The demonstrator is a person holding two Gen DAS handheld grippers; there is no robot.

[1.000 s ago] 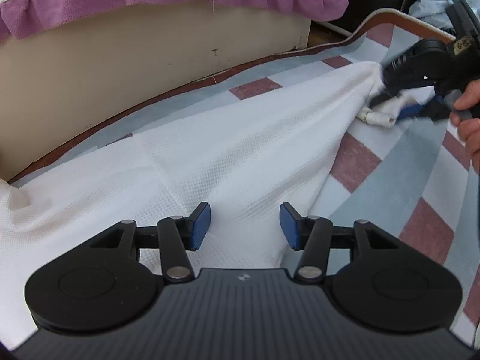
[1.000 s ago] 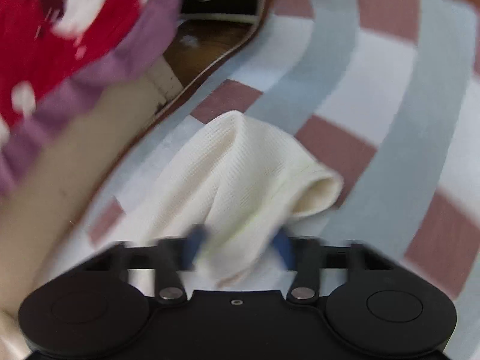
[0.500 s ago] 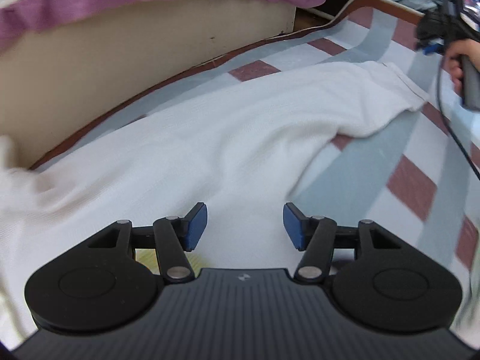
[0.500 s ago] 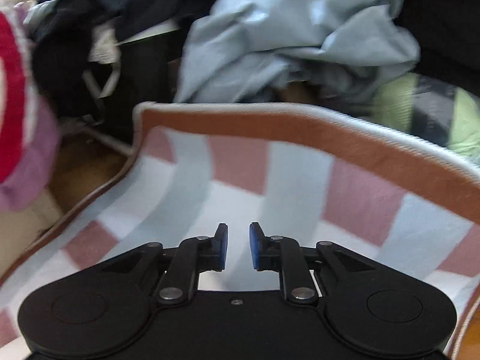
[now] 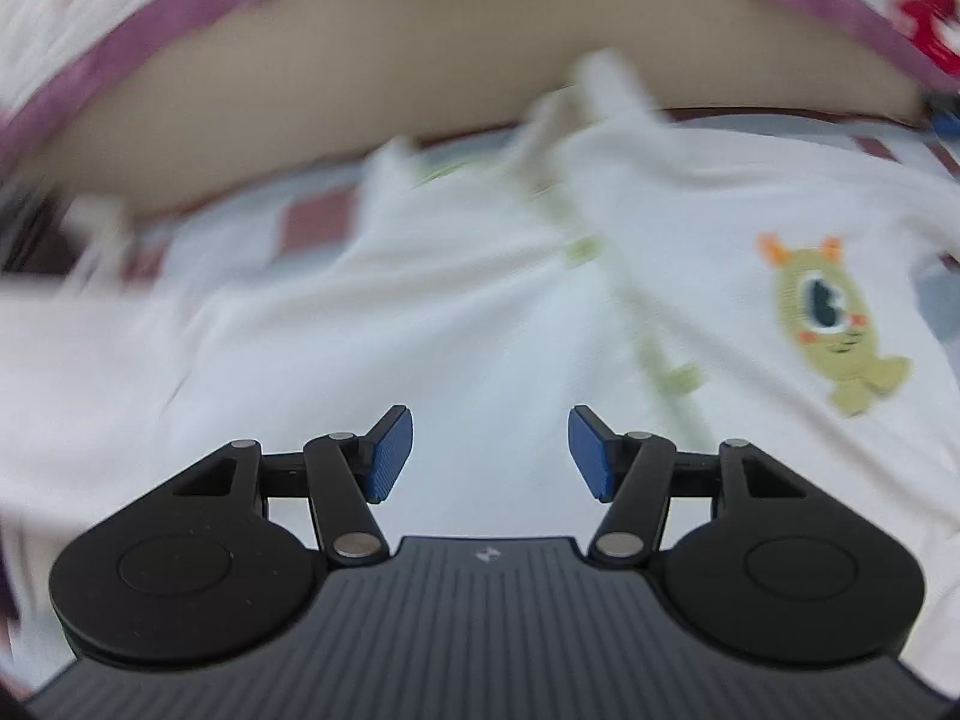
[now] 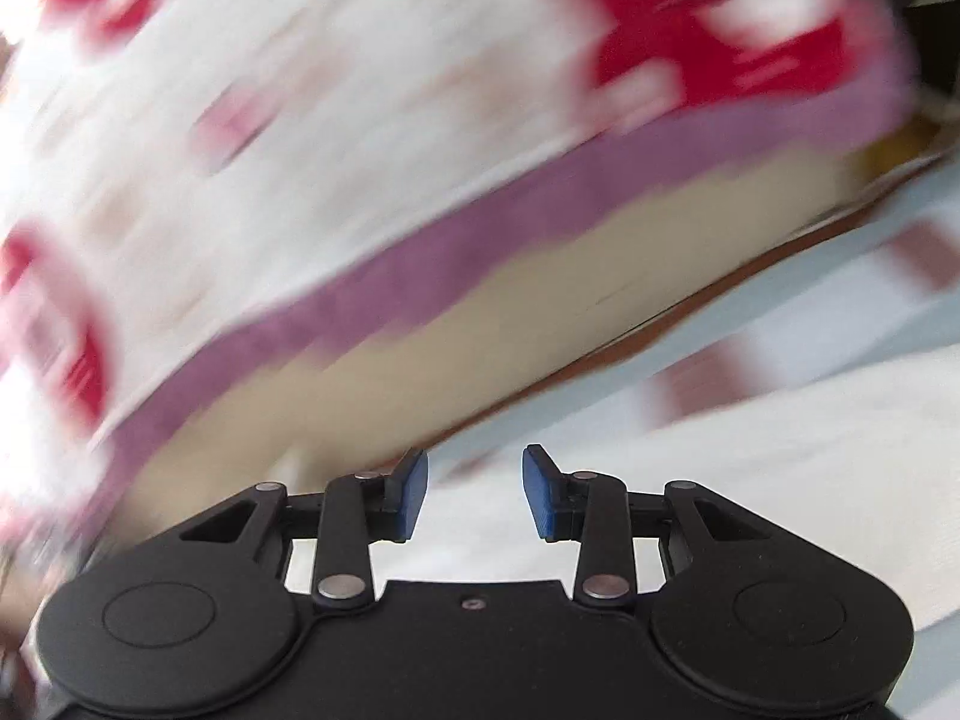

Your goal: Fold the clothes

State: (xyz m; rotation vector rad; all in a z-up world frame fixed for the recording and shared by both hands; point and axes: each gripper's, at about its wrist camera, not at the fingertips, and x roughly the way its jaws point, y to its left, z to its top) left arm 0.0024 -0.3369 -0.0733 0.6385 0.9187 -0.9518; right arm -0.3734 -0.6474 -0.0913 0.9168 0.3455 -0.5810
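Shirt (image 5: 480,300) spread face up on striped mat (image 5: 315,219), just below bed edge (image 5: 420,114); no fold yet. Left gripper (image 5: 490,450) spread, empty, over shirt. Right gripper (image 6: 474,492) just opening, empty, near shirt edge. Folding all left.

motion blur smears the bedspread (image 6: 360,120); white shirt's (image 5: 480,312) collar end is blurred, sleeves cut off.

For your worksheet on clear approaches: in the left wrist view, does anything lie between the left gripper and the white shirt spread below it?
Nothing visible does. The left gripper hangs with its jaws open and empty right over the white shirt, bare cloth showing between them.
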